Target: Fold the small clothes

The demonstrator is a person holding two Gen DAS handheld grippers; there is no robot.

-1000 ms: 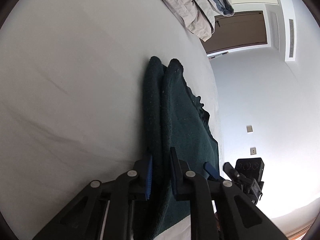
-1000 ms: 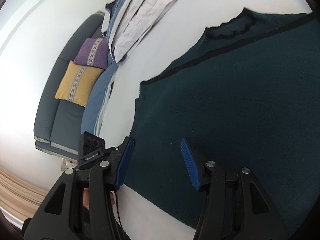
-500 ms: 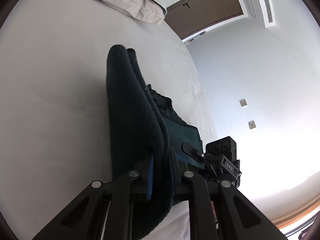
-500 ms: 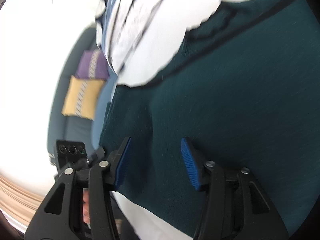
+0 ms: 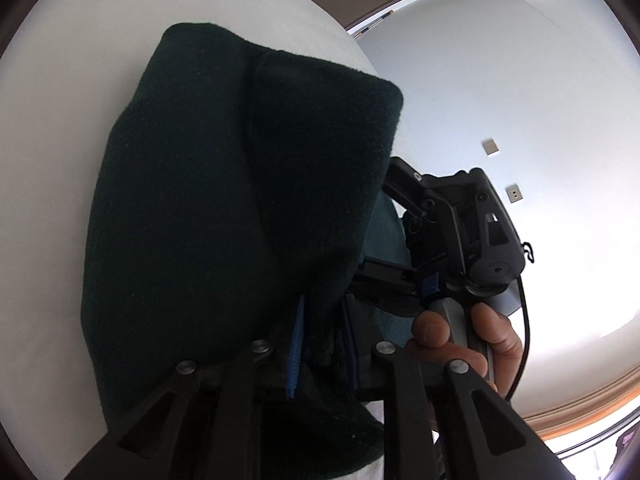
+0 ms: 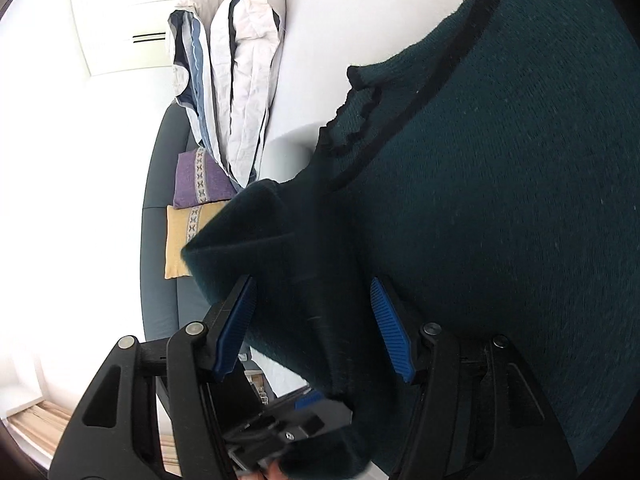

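The left gripper (image 5: 320,340) is closed tight on a doubled edge of the dark green knitted garment (image 6: 500,200) and lifts it, so the fold (image 5: 240,160) rises in front of its camera above the white bed sheet (image 5: 60,120). The rest of the garment lies flat on the bed, spreading to the right side. The right gripper (image 6: 312,324) stands wide, its blue pads (image 6: 390,332) on both sides of the lifted cloth but not pressing it. The raised edge hangs between the two tools, so I think the right one only needs to close where it is, then both carry the edge across the flat part.
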